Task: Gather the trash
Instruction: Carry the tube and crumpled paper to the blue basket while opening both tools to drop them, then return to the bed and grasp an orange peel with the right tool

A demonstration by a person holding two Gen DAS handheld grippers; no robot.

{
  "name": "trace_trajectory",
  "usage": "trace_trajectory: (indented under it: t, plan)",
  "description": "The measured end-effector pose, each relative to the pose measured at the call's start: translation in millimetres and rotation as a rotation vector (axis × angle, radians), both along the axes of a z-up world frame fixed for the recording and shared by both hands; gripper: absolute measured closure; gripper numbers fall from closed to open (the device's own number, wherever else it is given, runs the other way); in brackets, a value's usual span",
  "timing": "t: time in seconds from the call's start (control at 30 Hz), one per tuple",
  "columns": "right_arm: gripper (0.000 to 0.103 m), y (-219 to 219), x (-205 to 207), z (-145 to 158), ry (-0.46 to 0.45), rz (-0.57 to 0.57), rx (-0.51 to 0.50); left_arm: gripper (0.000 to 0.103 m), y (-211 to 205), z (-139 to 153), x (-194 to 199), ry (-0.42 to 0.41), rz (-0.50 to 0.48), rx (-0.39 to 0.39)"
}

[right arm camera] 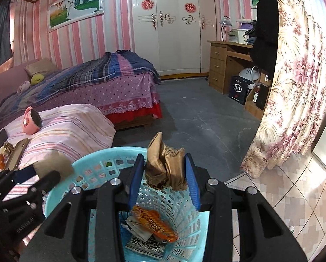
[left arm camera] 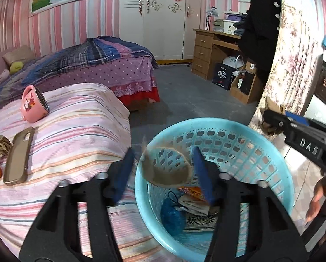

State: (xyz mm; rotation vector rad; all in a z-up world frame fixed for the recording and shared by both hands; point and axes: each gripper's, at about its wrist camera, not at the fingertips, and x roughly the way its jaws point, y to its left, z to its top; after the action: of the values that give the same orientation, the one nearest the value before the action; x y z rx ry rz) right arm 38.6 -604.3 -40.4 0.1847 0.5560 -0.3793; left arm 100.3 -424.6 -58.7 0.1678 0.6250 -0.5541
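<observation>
A: Right wrist view: the right gripper (right arm camera: 164,174) has its blue fingers (right arm camera: 135,179) clamped on a crumpled brown paper wad (right arm camera: 166,166), above the basket (right arm camera: 93,170).

B: And the basket?

A: Light-blue plastic with apple-shaped cut-outs. Inside lie an orange printed wrapper (right arm camera: 154,222), a grey crumpled scrap and a flat packet with black Chinese characters (right arm camera: 146,245).

B: The left gripper (left arm camera: 160,170)?

A: Its fingers stand apart, gripping nothing; a blurred tan paper piece (left arm camera: 165,170) is loose between them over the basket's near rim, a blue fuzzy ball (left arm camera: 172,218) below.

B: Farther out?

A: On the striped cloth surface (left arm camera: 80,131) beside the basket: a phone case (left arm camera: 17,155), then a tipped pink cartoon mug (left arm camera: 33,104) near its far edge. The right gripper's body reads "DAS".
</observation>
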Motion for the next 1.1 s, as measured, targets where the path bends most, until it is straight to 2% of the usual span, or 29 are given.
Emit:
trace_trajectory:
  t: [0.07,0.2,0.6,0.67,0.73,0.93,1.1]
  plan:
    - [0.065,-1,0,0,0.0,0.0,0.0,0.022,3,1,-2,-0.029,0.023,0.01]
    - [0.065,-2,0,-1,-0.001,-0.006,0.0,0.014,18,8,1,-0.029,0.055,-0.01]
    - [0.064,20,12,0,0.026,0.018,-0.04,0.006,84,32,22,-0.063,0.187,-0.03]
    - [0.058,27,16,0,0.04,0.032,-0.052,0.006,96,37,25,-0.067,0.208,-0.03]
    - [0.029,32,18,0,0.042,0.036,-0.052,0.006,108,40,28,-0.066,0.224,-0.032]
    - [0.012,61,30,5,0.042,0.053,-0.063,0.006,141,46,31,-0.086,0.263,-0.016]
    - [0.01,85,45,5,0.066,0.063,-0.073,0.006,175,50,34,-0.103,0.298,0.0]
